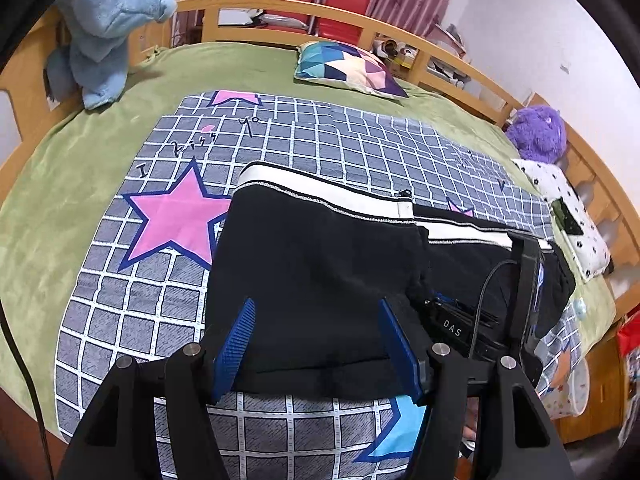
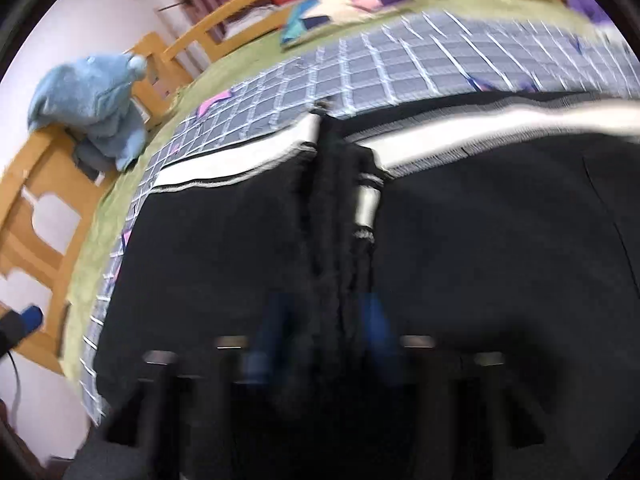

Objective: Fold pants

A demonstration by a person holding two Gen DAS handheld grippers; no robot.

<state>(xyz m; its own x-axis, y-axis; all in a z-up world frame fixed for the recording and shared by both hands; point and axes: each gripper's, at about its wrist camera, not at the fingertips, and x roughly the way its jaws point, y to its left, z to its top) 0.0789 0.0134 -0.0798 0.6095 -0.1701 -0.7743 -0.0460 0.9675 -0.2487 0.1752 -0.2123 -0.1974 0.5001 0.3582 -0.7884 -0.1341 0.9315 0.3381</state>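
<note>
Lying flat across a grey grid-patterned sheet with pink stars (image 1: pixel 176 216), the black fabric pants with a white side stripe (image 1: pixel 320 264) spread directly ahead of the left gripper (image 1: pixel 316 344), their near hem running between its two fingers. That gripper's blue ribbed fingertips (image 1: pixel 236 344) stand wide apart, released, with nothing between them; whether they touch the cloth or sit just above it cannot be told. The white stripe, edged with a speckled trim, runs along the far side of the pants, and the black cloth looks soft and matte, doubled over on the left half.

In the right wrist view, blurred by motion, the pants (image 2: pixel 480 240) fill most of the frame. A bunched vertical ridge of black cloth runs down between the fingers of the right gripper (image 2: pixel 324 336), whose blue pads (image 2: pixel 376 320) sit at either side of that ridge. They appear narrowed around it, but the blur keeps me from telling whether they are clenched on the fabric.

The right gripper's black frame also shows at the right edge of the left wrist view, low over the pants.

The sheet lies on a fuzzy green blanket (image 1: pixel 80 168) inside a light wooden bed frame (image 1: pixel 280 8). A blue plush toy (image 1: pixel 108 28) leans at the far left rail.
</note>
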